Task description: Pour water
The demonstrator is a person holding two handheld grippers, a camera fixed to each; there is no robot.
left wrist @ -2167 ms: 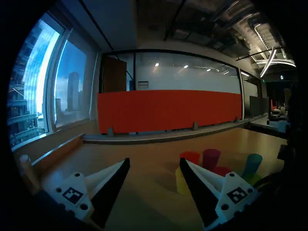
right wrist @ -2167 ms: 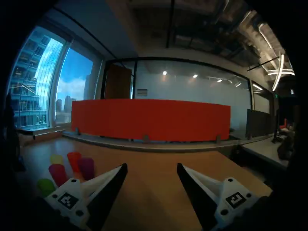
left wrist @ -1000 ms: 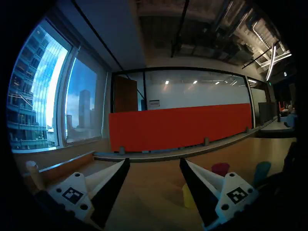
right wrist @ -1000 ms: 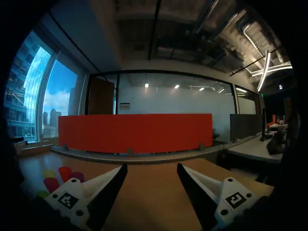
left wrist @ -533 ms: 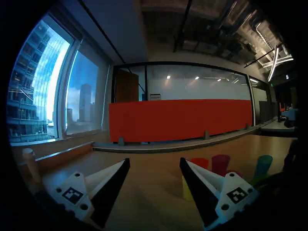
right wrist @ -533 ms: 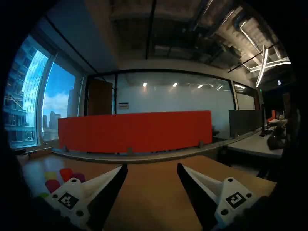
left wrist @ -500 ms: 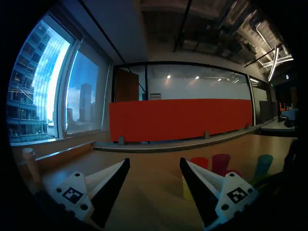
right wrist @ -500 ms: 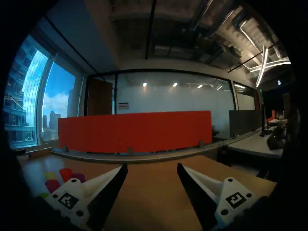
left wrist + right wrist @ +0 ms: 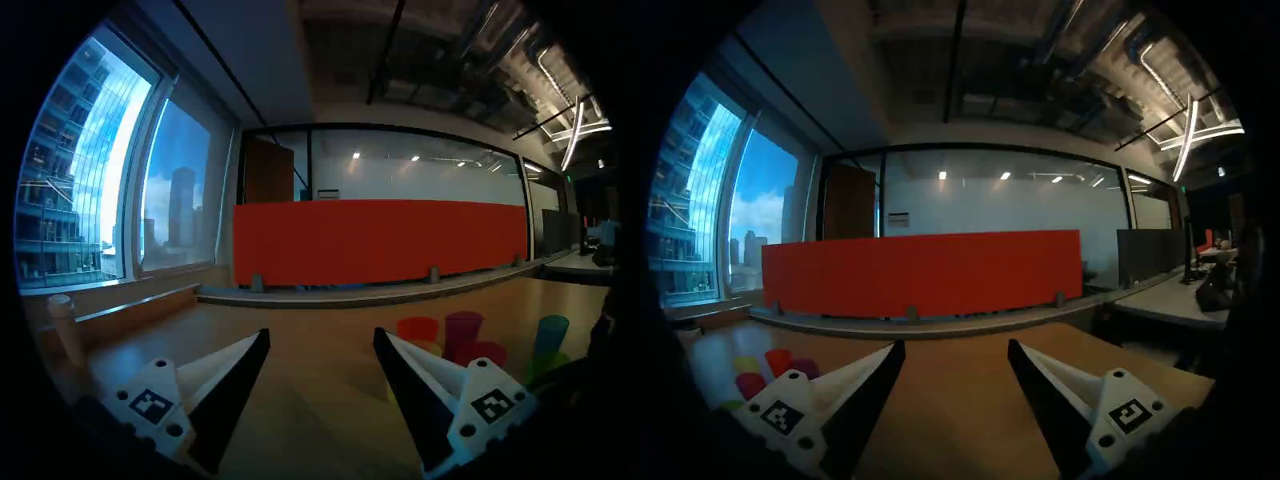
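The left tongs [image 9: 320, 340] partly hide the cluster of coloured cups [image 9: 462, 328].

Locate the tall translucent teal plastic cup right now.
In the left gripper view, the tall teal plastic cup stands on the wooden table at far right, just right of the magenta plastic cup.

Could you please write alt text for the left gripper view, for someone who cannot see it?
The open left gripper hovers over a wooden table, holding nothing. Coloured cups cluster at the view's right; an orange partition stands beyond, tall windows at left.
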